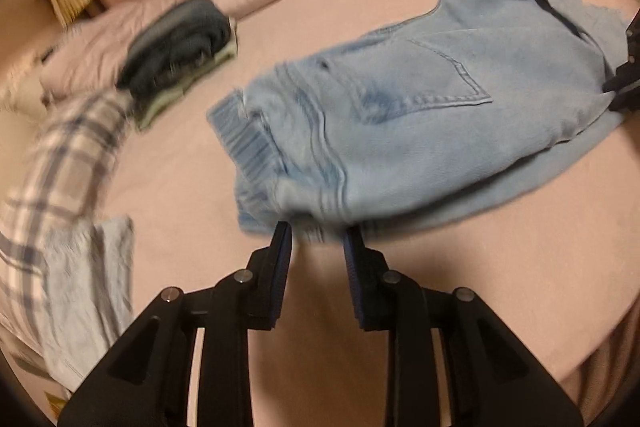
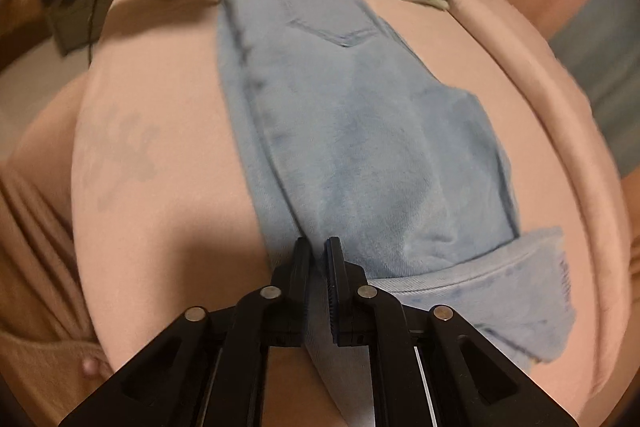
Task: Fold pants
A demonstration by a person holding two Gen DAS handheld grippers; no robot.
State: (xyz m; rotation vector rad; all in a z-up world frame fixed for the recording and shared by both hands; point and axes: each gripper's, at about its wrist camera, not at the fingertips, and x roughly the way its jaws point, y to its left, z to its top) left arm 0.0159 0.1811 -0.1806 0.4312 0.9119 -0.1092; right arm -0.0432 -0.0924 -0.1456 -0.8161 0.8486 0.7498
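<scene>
Right wrist: one jeans (image 2: 360, 147), right tongs (image 2: 318, 247) pinching.

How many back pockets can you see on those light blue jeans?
1. A single stitched back pocket shows on the upper face of the folded jeans, near the waistband. Any other is likely hidden underneath.

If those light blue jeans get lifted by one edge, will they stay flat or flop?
The jeans would probably flop: they already drape in soft folds over the pink bed. The denim looks thick, with heavy seams and a pocket, so likely weighty for cloth. Slipping seems unlikely; the right gripper appears to pinch the fabric, while the left gripper stands open at the waistband.
</scene>
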